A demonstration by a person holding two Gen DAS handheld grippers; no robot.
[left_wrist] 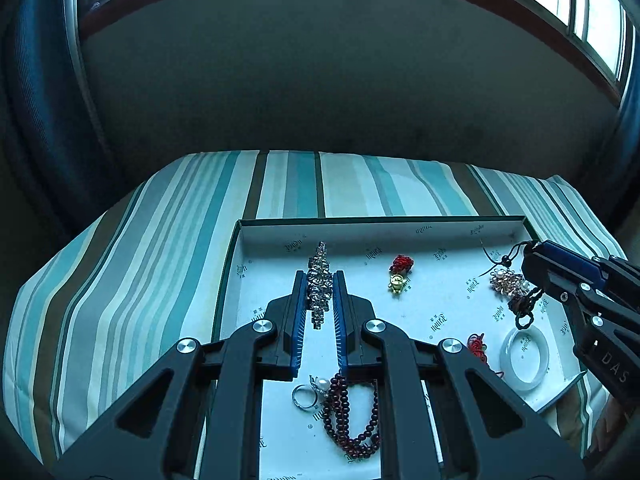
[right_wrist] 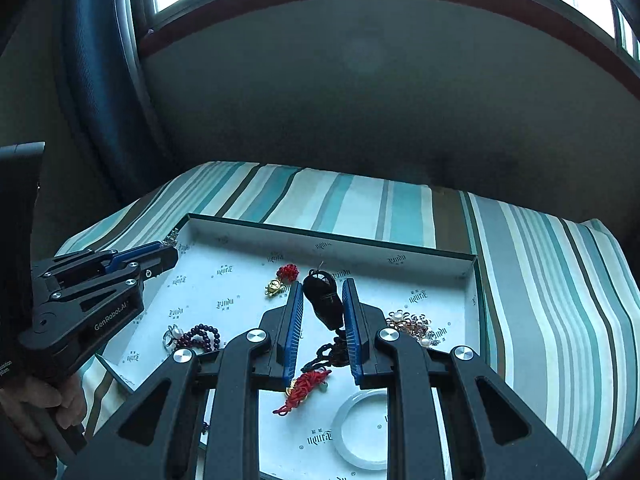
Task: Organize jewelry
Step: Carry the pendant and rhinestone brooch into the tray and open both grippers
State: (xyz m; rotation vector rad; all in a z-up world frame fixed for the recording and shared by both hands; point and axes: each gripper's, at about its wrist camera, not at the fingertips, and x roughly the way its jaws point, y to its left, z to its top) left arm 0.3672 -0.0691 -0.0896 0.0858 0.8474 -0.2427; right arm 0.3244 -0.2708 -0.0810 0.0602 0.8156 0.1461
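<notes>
In the left wrist view, the left gripper (left_wrist: pixel 320 300) is nearest, its blue pads clamped on a silver chain bracelet (left_wrist: pixel 319 284) lifted above the box lid (left_wrist: pixel 400 226); dark red beads (left_wrist: pixel 352 416) and a ring (left_wrist: pixel 305 397) lie loose below. In the right wrist view, the right gripper (right_wrist: pixel 322 320) pinches a black pendant cord (right_wrist: pixel 326 304) over the tray. With two pieces in hand and a jade bangle (right_wrist: pixel 360 436), red knot charm (right_wrist: pixel 280 280) and pearl brooch (right_wrist: pixel 412 326) scattered, sorting looks barely begun.

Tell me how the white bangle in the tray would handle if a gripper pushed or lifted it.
The white bangle looks like a rigid, glossy ring, so it would probably keep its shape yet slip between flat pads. Lying flat on the tray's paper lining, it would likely slide rather than roll. If stone or glass, it may chip when dropped.
</notes>
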